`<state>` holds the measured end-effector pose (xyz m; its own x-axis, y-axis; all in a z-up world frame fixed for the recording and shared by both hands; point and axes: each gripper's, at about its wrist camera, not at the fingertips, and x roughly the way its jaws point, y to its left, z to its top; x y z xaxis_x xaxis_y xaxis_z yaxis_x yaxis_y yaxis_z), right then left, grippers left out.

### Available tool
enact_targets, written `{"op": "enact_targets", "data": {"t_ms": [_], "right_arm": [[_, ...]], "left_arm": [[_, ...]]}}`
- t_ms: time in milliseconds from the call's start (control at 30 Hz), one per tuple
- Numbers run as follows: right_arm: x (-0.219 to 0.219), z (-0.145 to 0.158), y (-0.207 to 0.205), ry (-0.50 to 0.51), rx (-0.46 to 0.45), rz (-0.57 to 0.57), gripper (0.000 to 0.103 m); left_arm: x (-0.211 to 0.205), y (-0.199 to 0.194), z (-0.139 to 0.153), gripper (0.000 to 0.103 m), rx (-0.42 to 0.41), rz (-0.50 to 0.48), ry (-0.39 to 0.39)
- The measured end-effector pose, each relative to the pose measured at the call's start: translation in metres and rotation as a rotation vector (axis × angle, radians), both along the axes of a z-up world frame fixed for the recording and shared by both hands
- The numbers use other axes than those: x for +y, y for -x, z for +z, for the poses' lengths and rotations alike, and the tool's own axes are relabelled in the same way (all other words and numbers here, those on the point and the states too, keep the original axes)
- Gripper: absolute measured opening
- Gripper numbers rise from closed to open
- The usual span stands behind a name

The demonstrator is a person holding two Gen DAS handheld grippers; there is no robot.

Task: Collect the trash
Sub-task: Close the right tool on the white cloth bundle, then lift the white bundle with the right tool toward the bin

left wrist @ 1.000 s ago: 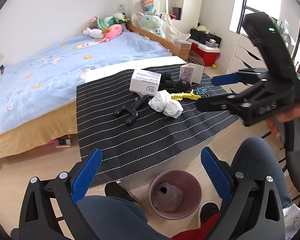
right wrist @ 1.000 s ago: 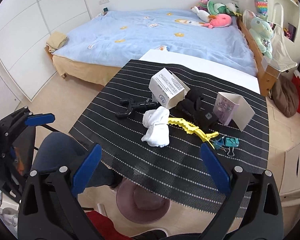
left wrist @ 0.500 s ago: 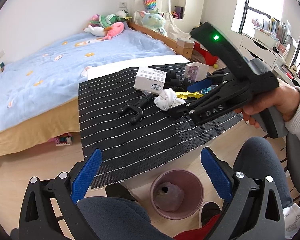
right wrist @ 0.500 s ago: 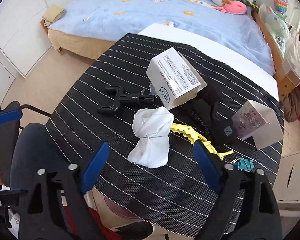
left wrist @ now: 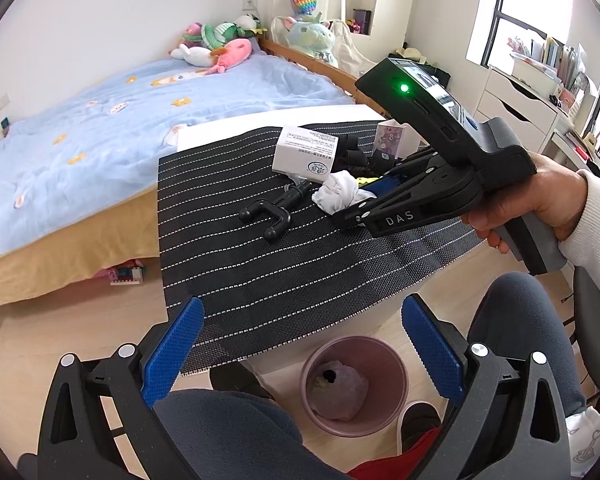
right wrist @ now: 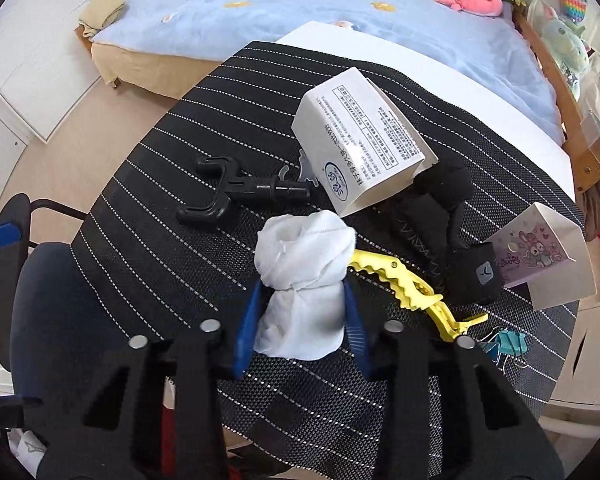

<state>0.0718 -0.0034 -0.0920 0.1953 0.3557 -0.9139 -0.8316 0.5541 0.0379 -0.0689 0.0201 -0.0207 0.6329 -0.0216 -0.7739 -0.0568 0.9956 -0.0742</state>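
Note:
A crumpled white tissue wad (right wrist: pixel 304 280) lies on the black striped mat (right wrist: pixel 180 184); it also shows in the left wrist view (left wrist: pixel 338 192). My right gripper (right wrist: pixel 300 304) has its blue fingers pressed on both sides of the wad's near end, gripping it on the mat. In the left wrist view the right gripper (left wrist: pixel 360 200) reaches down to the wad. My left gripper (left wrist: pixel 300 344) is open and empty, held low above the person's lap. A pink trash bin (left wrist: pixel 354 384) with some waste inside stands on the floor under the table edge.
On the mat near the wad lie a white printed box (right wrist: pixel 360 152), a black Y-shaped tool (right wrist: pixel 236 192), a yellow hair clip (right wrist: pixel 412 292), black gloves (right wrist: pixel 444 224), a small pink-printed box (right wrist: pixel 540 256) and teal binder clips (right wrist: pixel 508 340). A bed (left wrist: pixel 100 128) stands behind the table.
My right gripper has moved down and forward onto the white wad and its fingers have closed in on it. The left gripper has stayed open and in place.

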Motion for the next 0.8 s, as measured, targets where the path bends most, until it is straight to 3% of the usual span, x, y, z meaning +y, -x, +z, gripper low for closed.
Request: {"op": "enact_targets", "data": {"t_ms": [133, 800], "right_arm": [[-0.003, 0.003, 0.003, -0.014, -0.017, 0.003, 0.032], [-0.065, 0.052, 0.026, -0.223, -0.050, -0.105, 0.031]], "left_arm": [[0.001, -0.001, 0.000, 0.095, -0.001, 0.001, -0.002], [-0.003, -0.023, 0.020, 0.095, -0.052, -0.043, -0.047]]}}
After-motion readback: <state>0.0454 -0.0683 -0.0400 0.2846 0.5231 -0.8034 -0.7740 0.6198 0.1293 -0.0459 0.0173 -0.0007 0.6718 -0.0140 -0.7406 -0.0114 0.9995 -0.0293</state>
